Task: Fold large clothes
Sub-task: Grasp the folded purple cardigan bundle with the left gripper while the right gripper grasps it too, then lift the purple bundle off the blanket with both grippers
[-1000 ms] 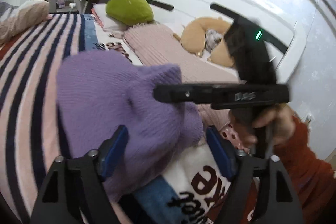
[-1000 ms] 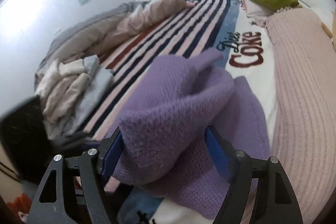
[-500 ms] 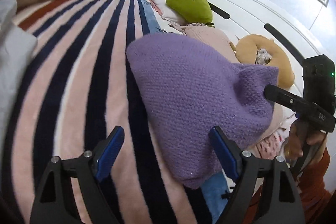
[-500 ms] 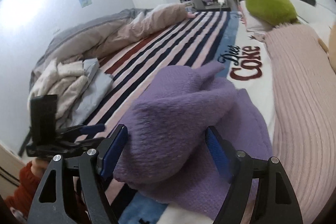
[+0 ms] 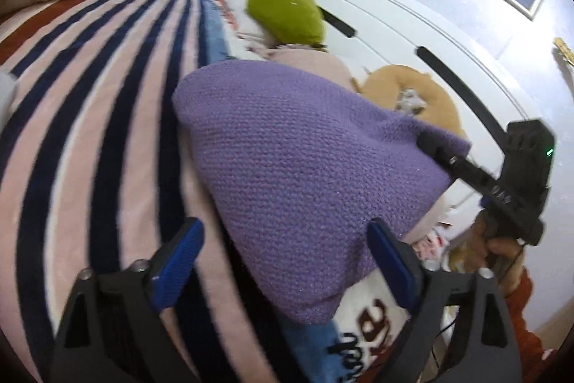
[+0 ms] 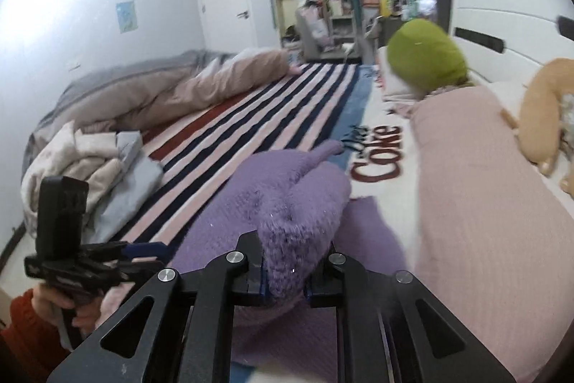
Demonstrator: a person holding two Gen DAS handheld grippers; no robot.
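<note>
The purple sweater (image 5: 305, 174) lies bunched on the bed, partly over the striped blanket (image 5: 89, 117) and partly over the white blanket with the "Coke" lettering (image 6: 380, 157), with a pink knitted blanket (image 6: 477, 203) just to its right.

The right hand-held gripper (image 6: 285, 279) is clenched on a fold of the sweater: its jaws have just been closing, and a tuft of purple knit is now pinched between the blue pads and stands up above them. In the left wrist view the same gripper (image 5: 436, 146) shows at the right, its tip buried in the sweater's far right corner, held by a hand (image 5: 502, 250) in a rust-red sleeve.

The left hand-held gripper (image 5: 283, 261) is released; its jaws have just been opening and stand wide. The near edge of the sweater lies between the blue pads (image 5: 179, 261) without either one pressing on it.

At the head of the bed sit a green cushion (image 6: 425, 58), a tan curved pillow (image 5: 405, 88) and the white headboard (image 5: 412, 34). On the far left of the bed is a pile of folded light clothes (image 6: 89, 164), with a rumpled beige duvet (image 6: 201, 88) beyond.
</note>
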